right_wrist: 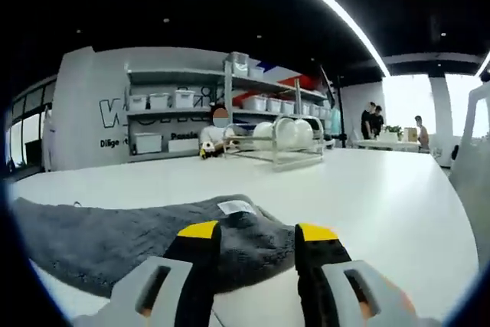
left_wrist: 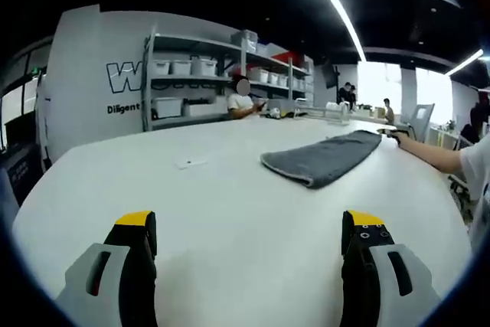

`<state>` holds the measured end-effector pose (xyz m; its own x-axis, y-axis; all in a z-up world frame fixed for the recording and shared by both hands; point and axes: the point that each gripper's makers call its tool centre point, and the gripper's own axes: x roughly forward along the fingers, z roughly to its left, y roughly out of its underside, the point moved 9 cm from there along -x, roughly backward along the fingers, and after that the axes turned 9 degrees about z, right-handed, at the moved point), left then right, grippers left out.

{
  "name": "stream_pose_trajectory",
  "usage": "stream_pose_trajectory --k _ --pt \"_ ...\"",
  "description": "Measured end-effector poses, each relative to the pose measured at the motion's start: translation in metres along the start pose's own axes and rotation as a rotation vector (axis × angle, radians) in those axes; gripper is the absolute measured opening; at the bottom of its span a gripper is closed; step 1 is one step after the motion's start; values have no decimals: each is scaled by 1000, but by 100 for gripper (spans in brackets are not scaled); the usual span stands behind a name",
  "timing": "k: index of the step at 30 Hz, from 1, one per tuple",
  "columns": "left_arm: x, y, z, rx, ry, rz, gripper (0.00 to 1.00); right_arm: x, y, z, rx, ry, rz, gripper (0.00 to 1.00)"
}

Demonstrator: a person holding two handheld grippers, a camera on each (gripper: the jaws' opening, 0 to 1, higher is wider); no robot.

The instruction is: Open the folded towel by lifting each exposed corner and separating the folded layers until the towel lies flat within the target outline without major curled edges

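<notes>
R gripper (right_wrist: pixel 256 239) rises from bottom centre of frame, yellow-tipped black jaws w/ a moderate gap, set over the near edge of the grey towel (right_wrist: pixel 115 239). Towel lies folded on the white table (right_wrist: pixel 383 197), spreading from frame centre out to lower left; its thick folded end sits between and just behind the jaw tips. Small white label (right_wrist: pixel 236 206) on towel top, just above the jaws. Can't tell if the tips touch the cloth. Mid-frame, far side of table: wire dish rack (right_wrist: pixel 279 143) w/ white dishes. Behind it, shelving (right_wrist: pixel 191 112) w/ white bins against a grey wall w/ lettering. Seated person by the shelves; two people stand at far right near bright windows. Ceiling light strip runs across upper right.
</notes>
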<state>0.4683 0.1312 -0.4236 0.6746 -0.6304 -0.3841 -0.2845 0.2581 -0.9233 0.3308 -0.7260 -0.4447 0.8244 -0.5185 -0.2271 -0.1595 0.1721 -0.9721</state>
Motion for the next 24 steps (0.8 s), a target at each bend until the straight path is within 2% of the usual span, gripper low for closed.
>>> stream_pose_trajectory --k 4,9,12,17,22,24 --pt "1 -1 -4 6 16 -6 99 -12 1 11 10 -84 -29 52" --pt "2 -1 -10 23 29 -1 99 -28 7 33 -50 -177 -2 61" --pt "3 -2 -12 25 35 -4 99 -34 9 40 -57 -216 5 70" --pt "5 -1 -18 38 48 5 99 -53 15 59 -72 -324 18 82" --pt "6 -1 -23 52 59 10 99 -66 19 72 -86 -380 28 97" --pt "6 -1 -26 60 64 8 99 -74 21 80 -88 -417 27 99"
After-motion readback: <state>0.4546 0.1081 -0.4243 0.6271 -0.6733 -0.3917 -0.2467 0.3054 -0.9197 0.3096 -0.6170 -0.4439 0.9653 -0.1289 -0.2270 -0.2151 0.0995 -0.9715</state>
